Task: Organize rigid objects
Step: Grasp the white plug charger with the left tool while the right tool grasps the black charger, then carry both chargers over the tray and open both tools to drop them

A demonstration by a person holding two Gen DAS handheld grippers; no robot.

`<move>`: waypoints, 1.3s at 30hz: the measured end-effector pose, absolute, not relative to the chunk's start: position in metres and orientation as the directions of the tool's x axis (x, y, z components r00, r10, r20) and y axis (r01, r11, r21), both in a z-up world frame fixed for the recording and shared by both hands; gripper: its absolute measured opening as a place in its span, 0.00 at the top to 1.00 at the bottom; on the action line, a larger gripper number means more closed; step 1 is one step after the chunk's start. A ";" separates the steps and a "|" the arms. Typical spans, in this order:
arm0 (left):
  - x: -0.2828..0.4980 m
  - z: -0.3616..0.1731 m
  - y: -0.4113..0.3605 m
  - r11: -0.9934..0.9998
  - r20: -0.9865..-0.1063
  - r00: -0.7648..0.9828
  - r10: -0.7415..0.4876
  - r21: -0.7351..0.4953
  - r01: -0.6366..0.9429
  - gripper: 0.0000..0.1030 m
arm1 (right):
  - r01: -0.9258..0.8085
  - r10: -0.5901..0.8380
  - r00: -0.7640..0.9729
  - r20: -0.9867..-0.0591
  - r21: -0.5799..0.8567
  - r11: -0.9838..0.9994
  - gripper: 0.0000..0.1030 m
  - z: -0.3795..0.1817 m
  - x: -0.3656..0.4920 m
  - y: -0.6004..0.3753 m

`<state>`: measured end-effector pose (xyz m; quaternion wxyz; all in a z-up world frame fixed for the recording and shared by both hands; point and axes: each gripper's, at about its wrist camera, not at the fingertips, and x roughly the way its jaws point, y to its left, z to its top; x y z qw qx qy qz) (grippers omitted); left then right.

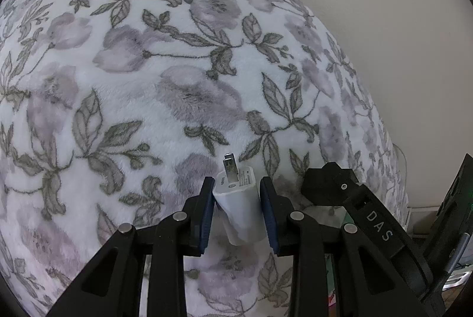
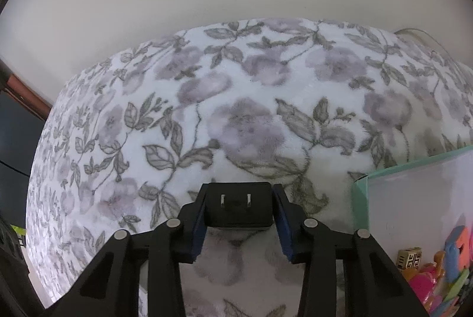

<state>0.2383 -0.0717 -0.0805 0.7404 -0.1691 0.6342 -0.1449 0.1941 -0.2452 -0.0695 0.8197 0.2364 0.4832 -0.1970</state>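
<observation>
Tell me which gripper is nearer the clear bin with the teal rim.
Right. The right gripper, clamping a black charger, is just left of the bin. The left gripper, with a white charger, is beyond the right one.

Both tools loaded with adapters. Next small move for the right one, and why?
Probably swing the right tool rightward over the clear bin and release. It is clamped on the black adapter, held above the floral blanket, and the bin beside it already holds toys.
</observation>
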 end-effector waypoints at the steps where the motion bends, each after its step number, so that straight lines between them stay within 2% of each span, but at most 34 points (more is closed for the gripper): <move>1: 0.238 -0.081 -0.072 0.902 -0.891 0.155 -0.427 -0.432 0.003 0.69 | 0.552 -0.099 0.455 -0.885 0.193 0.811 0.58 -0.069 0.194 -0.245; 7: 0.239 -0.086 -0.074 0.896 -0.886 0.150 -0.439 -0.444 0.002 0.69 | 0.534 -0.118 0.451 -0.885 0.161 0.830 0.58 -0.067 0.195 -0.239; 14: 0.239 -0.064 -0.072 0.885 -0.866 0.186 -0.463 -0.464 0.044 0.73 | 0.553 -0.021 0.509 -0.861 0.308 0.774 0.59 -0.053 0.171 -0.256; 17: 0.236 -0.039 -0.072 0.869 -0.839 0.232 -0.493 -0.487 0.088 0.73 | 0.544 -0.038 0.547 -0.837 0.320 0.776 0.59 -0.031 0.158 -0.260; 26: 0.213 0.025 -0.091 0.833 -0.775 0.305 -0.553 -0.511 0.212 0.73 | 0.556 -0.241 0.641 -0.729 0.225 0.800 0.59 0.054 0.087 -0.271; 34: 0.176 0.054 -0.131 0.815 -0.762 0.302 -0.572 -0.488 0.312 0.73 | 0.665 -0.388 0.637 -0.666 0.220 0.713 0.59 0.075 0.013 -0.300; 39: 0.148 0.071 -0.159 0.799 -0.758 0.299 -0.580 -0.457 0.390 0.73 | 0.722 -0.430 0.609 -0.666 0.242 0.648 0.59 0.078 -0.028 -0.324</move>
